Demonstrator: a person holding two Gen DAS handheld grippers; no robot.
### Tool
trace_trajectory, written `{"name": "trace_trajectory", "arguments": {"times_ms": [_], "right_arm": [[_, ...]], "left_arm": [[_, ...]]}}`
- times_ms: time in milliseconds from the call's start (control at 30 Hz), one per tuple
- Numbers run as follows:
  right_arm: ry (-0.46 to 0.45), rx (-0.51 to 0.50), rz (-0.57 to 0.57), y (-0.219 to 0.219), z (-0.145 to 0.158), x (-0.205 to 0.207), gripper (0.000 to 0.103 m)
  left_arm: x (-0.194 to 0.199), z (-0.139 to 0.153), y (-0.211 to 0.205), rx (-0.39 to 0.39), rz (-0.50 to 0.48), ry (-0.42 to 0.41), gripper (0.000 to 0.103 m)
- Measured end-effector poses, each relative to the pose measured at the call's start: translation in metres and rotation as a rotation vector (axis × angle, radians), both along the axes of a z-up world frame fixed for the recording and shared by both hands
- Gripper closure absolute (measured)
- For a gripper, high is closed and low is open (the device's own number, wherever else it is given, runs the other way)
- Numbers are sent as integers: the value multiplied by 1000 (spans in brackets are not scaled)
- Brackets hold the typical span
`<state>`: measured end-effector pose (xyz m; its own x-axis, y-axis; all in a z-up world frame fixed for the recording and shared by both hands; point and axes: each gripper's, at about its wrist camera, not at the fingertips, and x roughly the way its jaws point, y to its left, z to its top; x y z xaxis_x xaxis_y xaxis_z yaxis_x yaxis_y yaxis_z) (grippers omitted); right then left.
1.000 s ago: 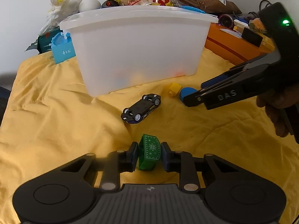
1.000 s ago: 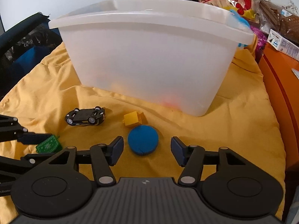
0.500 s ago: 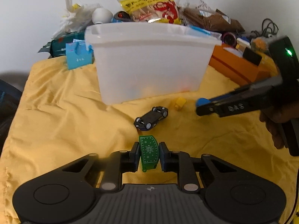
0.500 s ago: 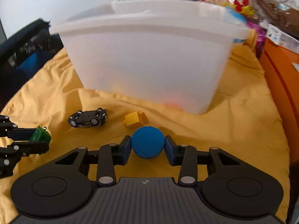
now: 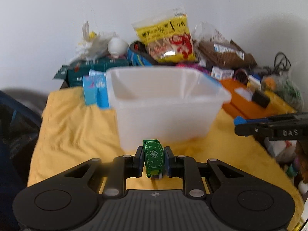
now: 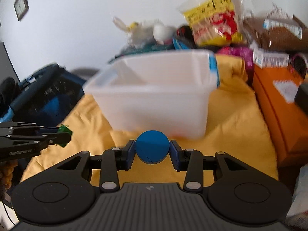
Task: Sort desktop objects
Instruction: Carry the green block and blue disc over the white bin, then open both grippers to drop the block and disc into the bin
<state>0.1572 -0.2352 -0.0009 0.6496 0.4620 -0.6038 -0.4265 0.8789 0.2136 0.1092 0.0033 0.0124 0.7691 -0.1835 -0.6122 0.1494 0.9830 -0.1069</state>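
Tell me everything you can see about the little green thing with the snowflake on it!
The green tag is small and flat, with curved sides, white dots round its edge and a white snowflake in the middle. It looks like plastic or card. A tiny loop sticks out at its bottom corner. The left tool pinches it upright between both fingers, lifted above the yellow cloth, in front of the white tub. Nothing else touches it.

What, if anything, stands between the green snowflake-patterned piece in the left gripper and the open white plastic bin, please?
Nothing visible does. The left gripper holds the green snowflake-patterned piece in front of the white plastic bin, whose open top shows no lid. The right gripper, closed on a blue round disc, stays off to the side, not across the path.
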Motion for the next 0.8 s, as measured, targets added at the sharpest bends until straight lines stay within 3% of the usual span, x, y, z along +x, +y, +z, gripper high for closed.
{"name": "trace_trajectory", "arguments": {"times_ms": [333,533,633,800], "right_arm": [[-71,-13,-13,-2,65,44,61],[-6,-16,-19,-2,81,81,61],[33,-41,-26,0,82,101,61],[79,-70,-41,4,81,126,61]], "left_arm": [[65,57,16,-19,20,5,79],[106,77,22,2,11,42,79],[125,80,24,-17,19,73,79],[145,81,17,16,2,95,79]]}}
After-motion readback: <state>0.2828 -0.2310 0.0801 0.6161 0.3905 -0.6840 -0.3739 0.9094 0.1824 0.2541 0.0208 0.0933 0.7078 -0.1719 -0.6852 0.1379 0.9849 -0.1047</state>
